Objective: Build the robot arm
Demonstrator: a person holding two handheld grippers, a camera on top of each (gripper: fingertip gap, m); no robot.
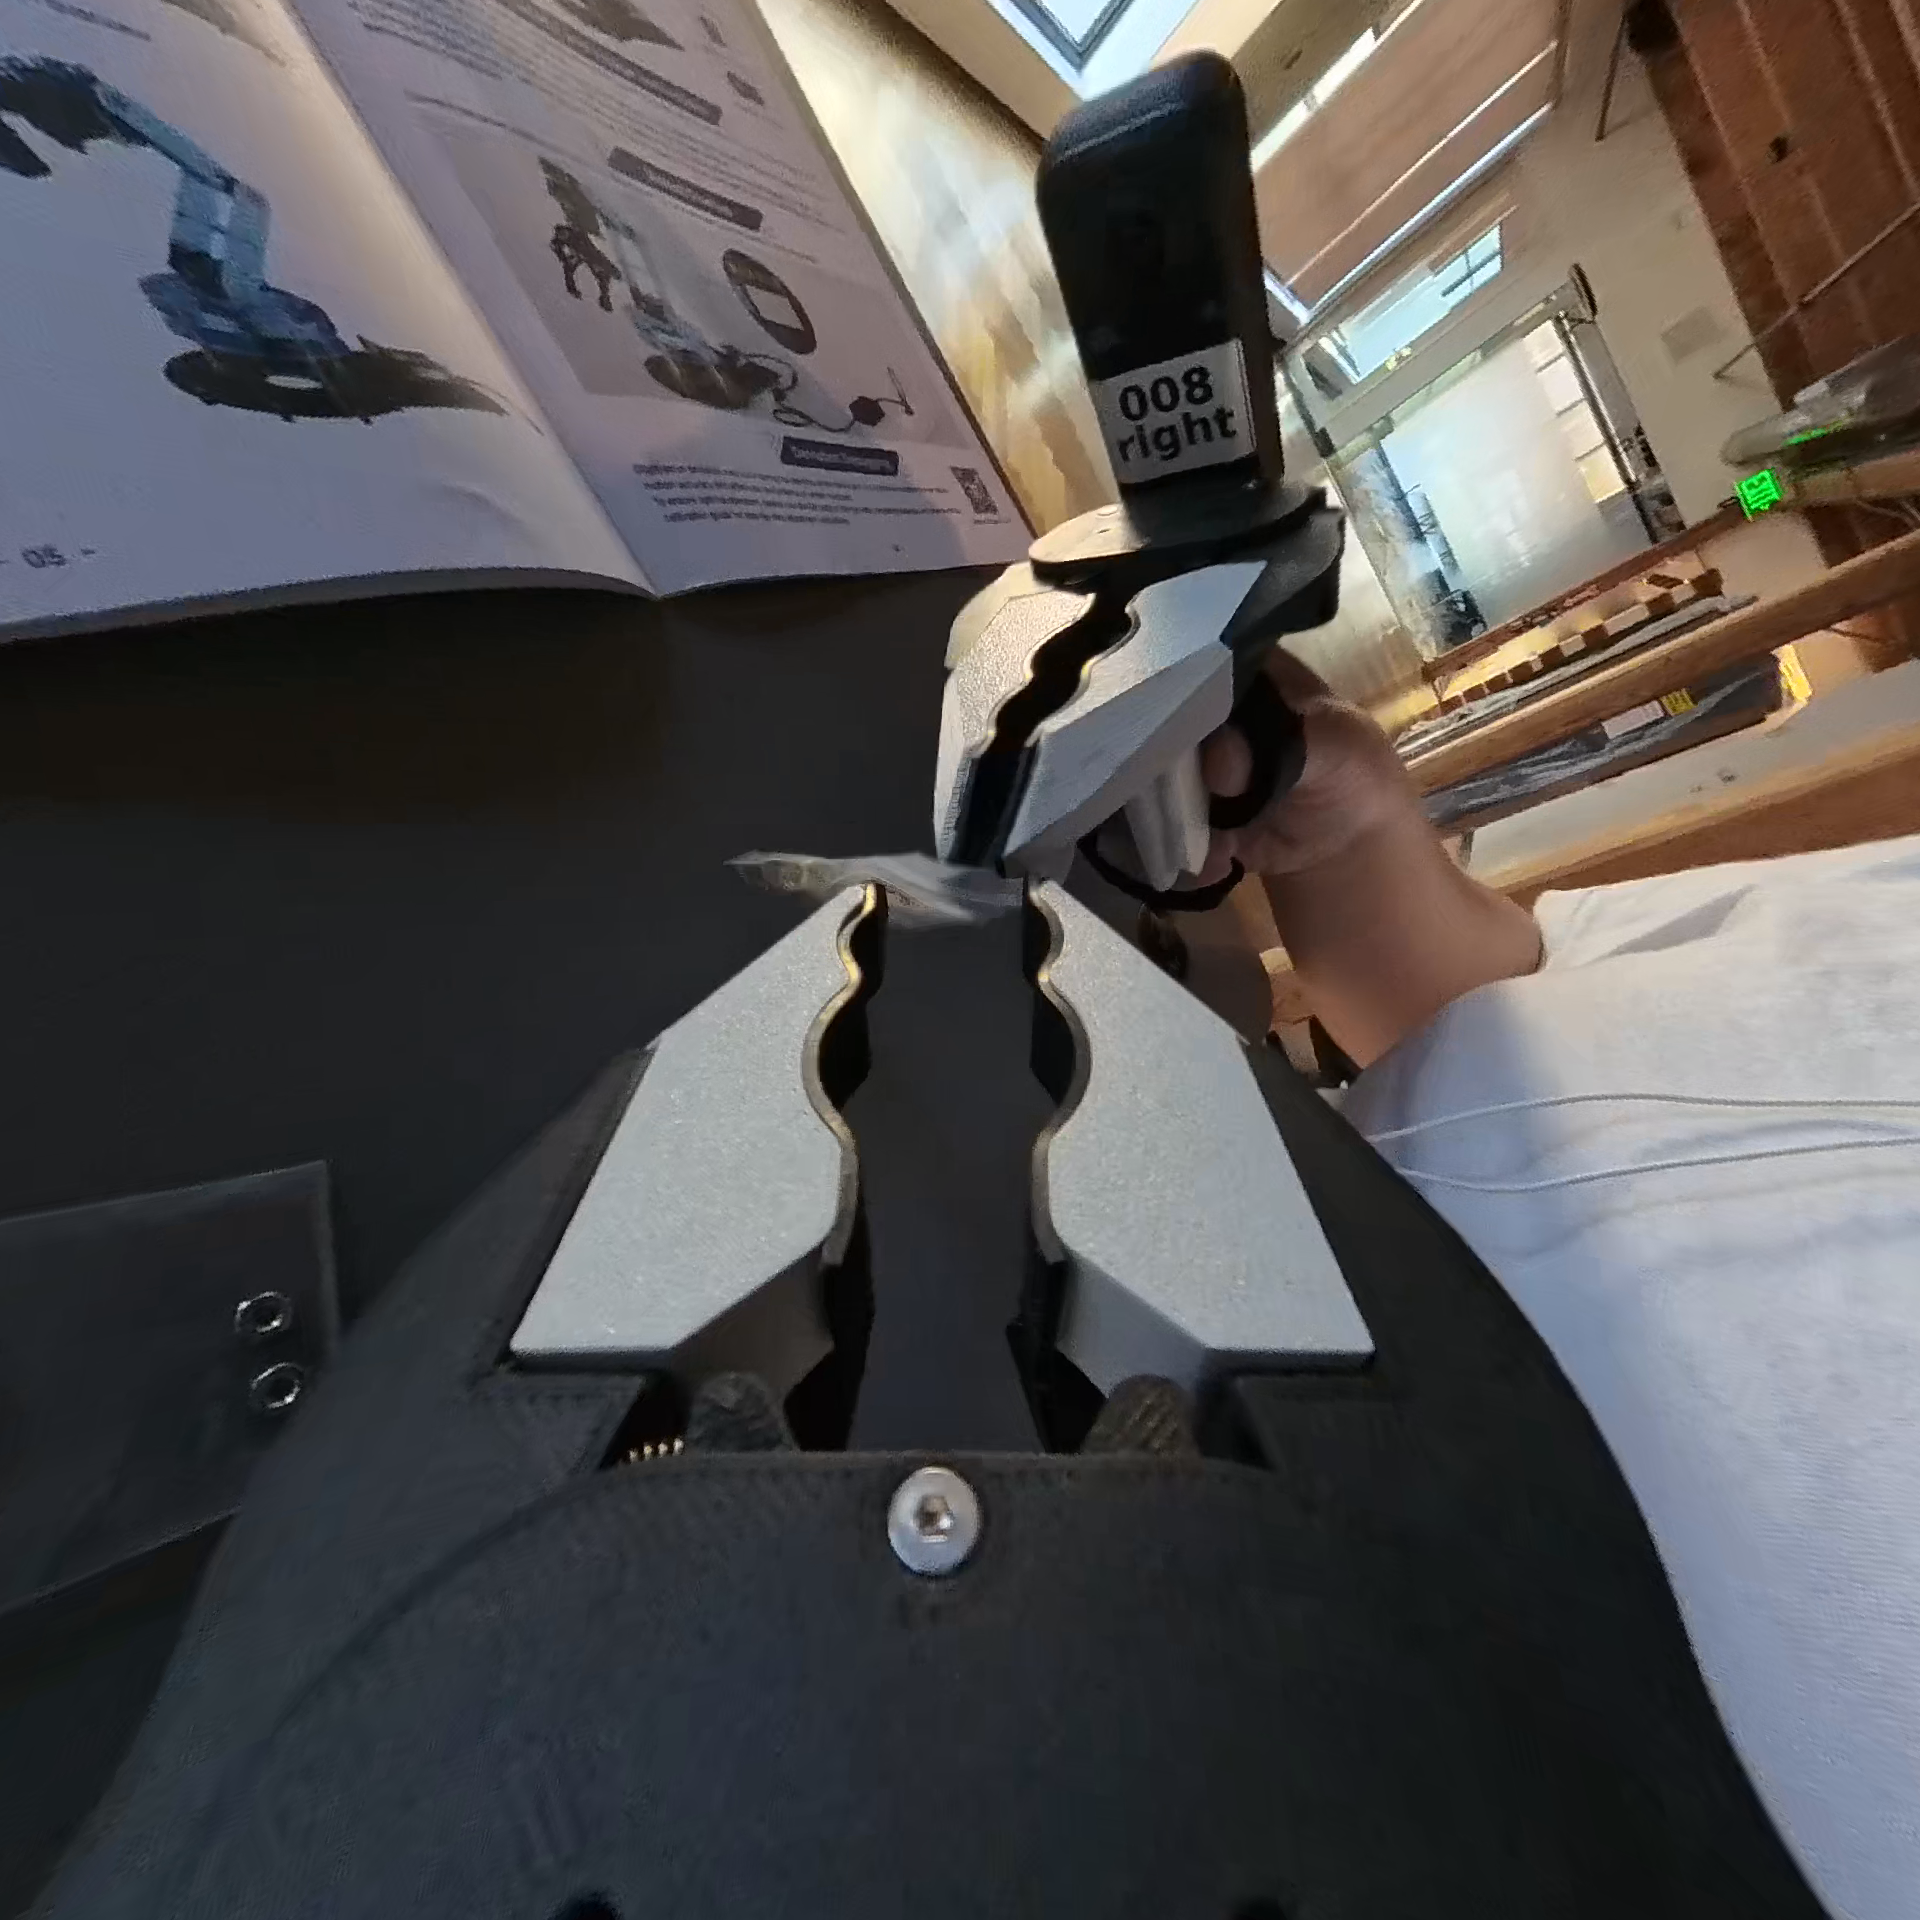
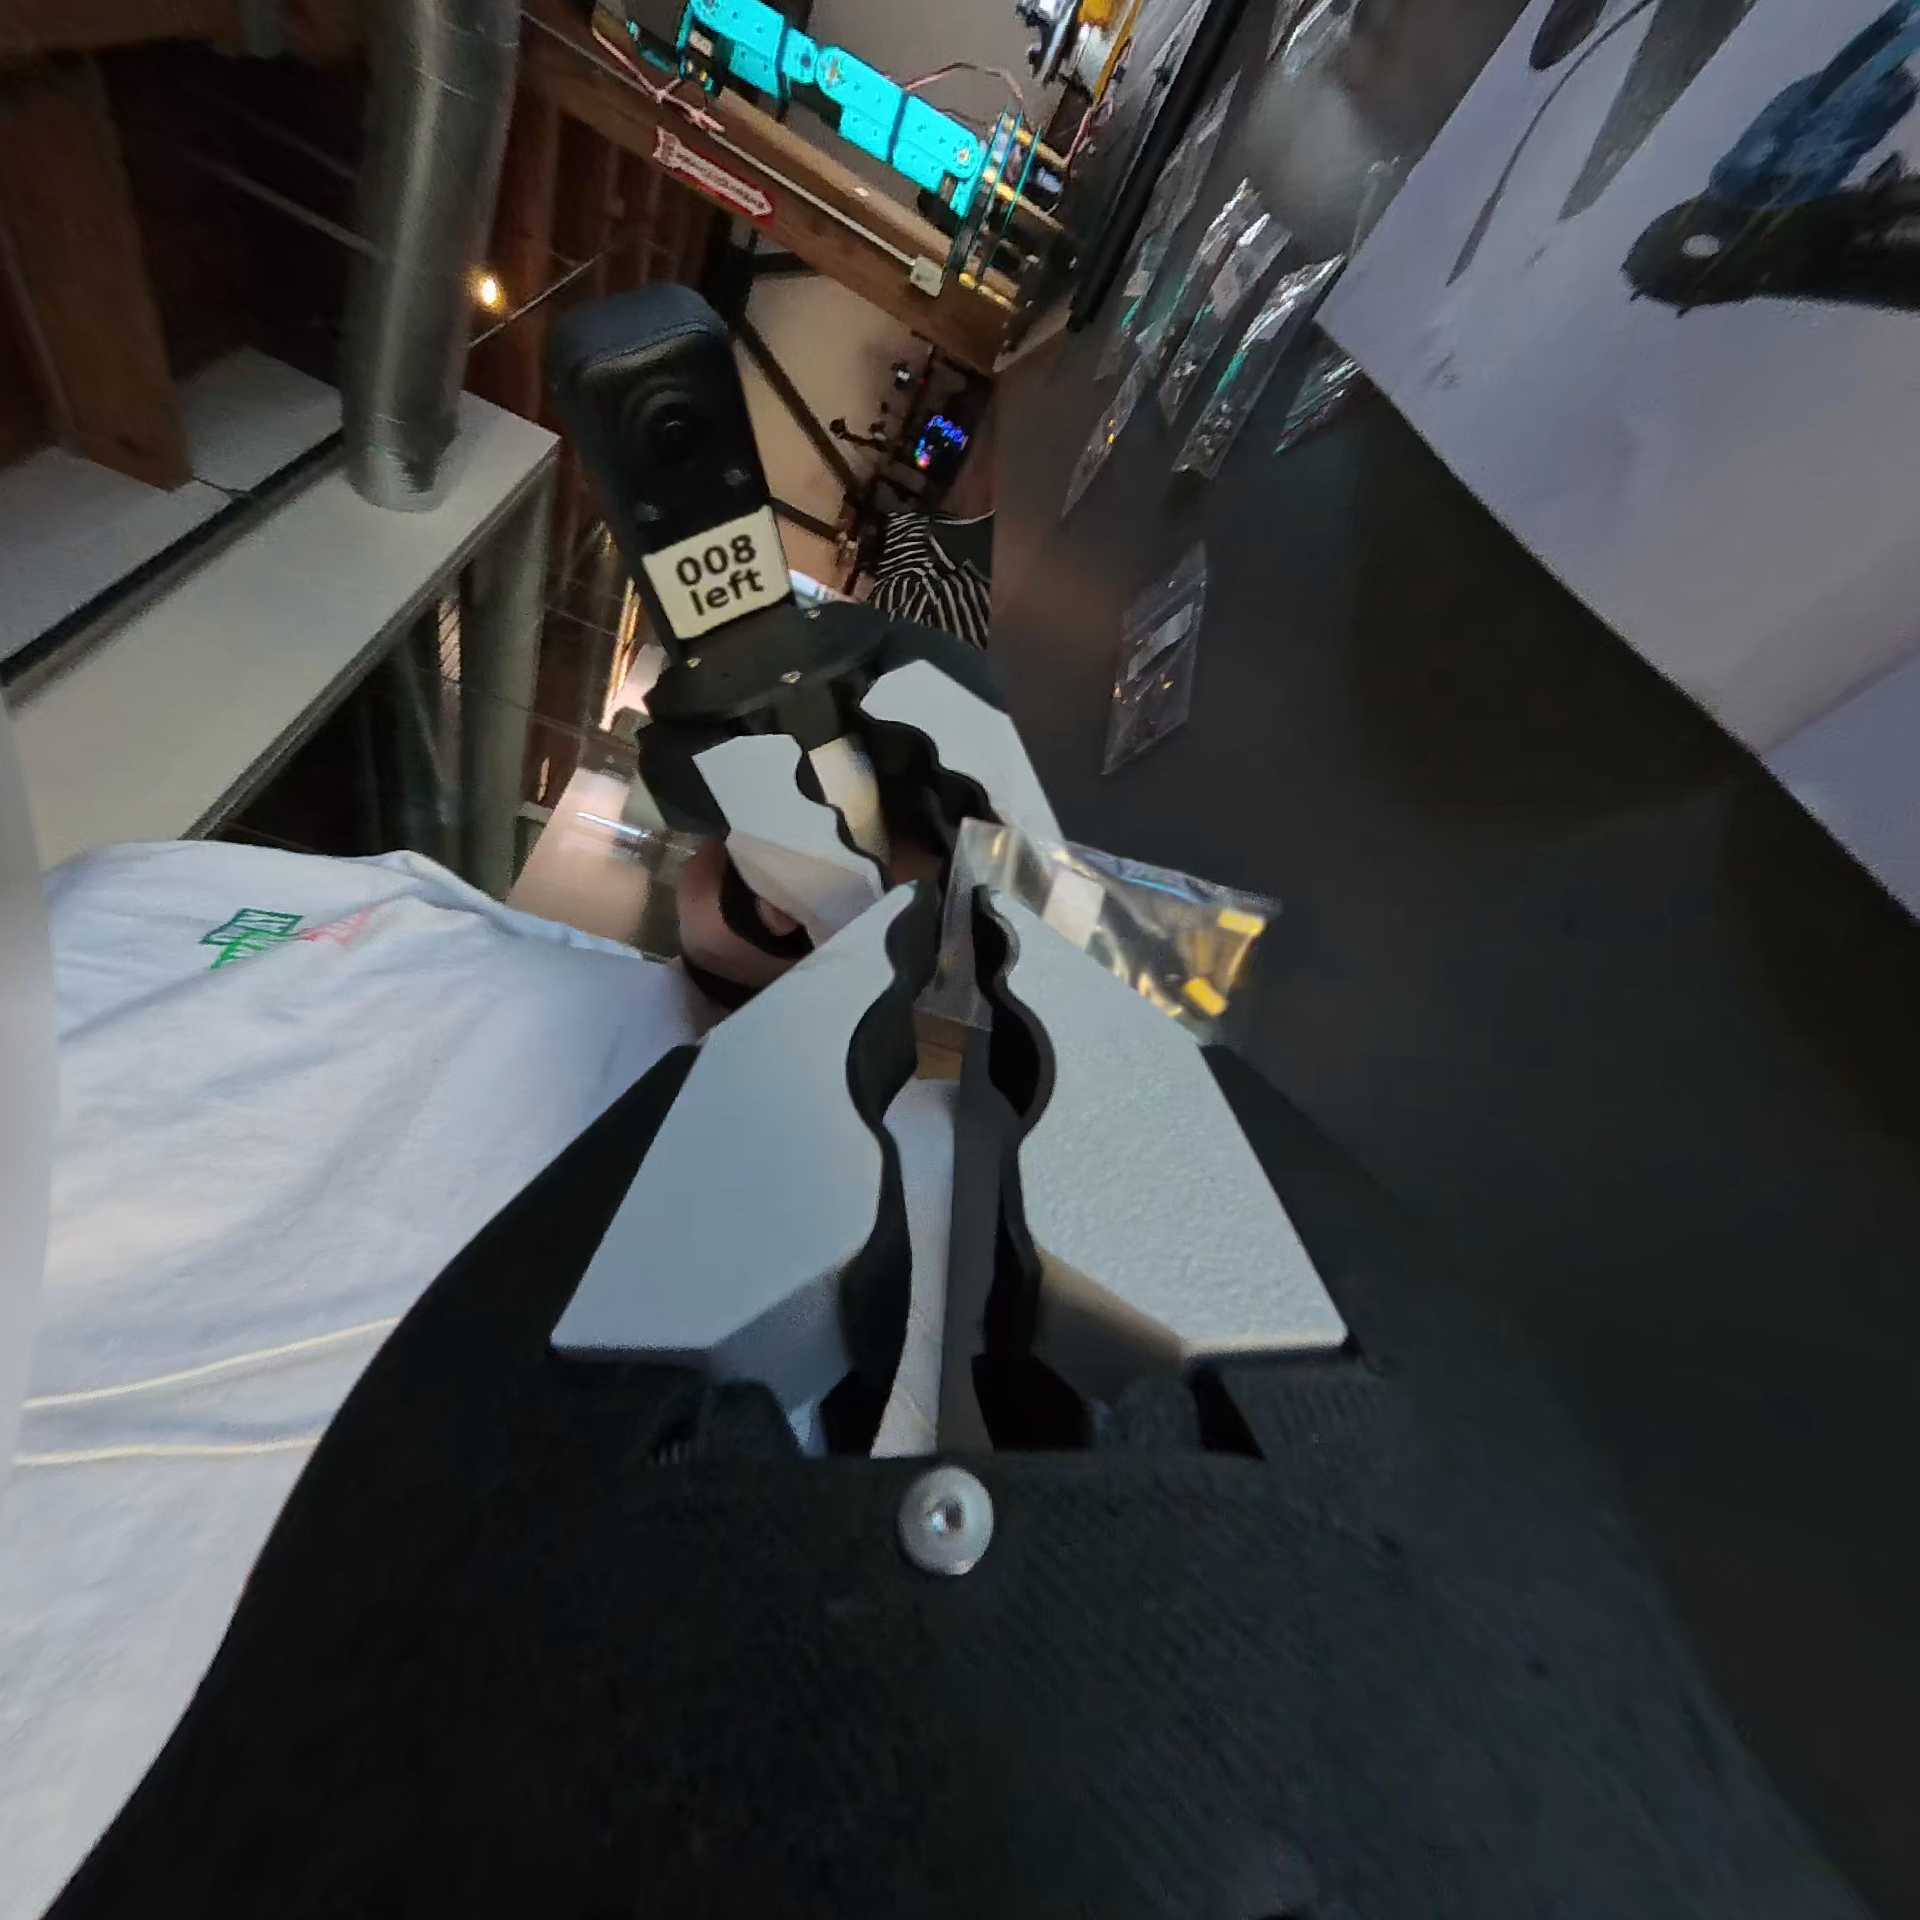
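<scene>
My right gripper (image 2: 951,904) is shut on the edge of a small clear plastic bag (image 2: 1143,930) that holds small yellow and dark parts. It holds the bag up above a black mat (image 2: 1455,935). In the left wrist view the right gripper (image 1: 982,847) comes in from the upper right, and the bag (image 1: 831,878) shows edge-on just past my left gripper's tips. My left gripper (image 1: 951,904) is open, with its jaws a finger's width apart, right at the bag. I cannot tell whether it touches the bag. The left gripper also shows in the right wrist view (image 2: 914,847).
An open booklet (image 1: 312,260) with pictures of a robot arm lies on the black mat (image 1: 416,831). Several small parts bags (image 2: 1195,312) lie farther along the mat. A clear plate (image 1: 156,1351) with screws is near left. A person's white shirt (image 1: 1662,1247) is close by. Both grippers' tips are roughly 12 cm from the clear plate (image 1: 156,1351).
</scene>
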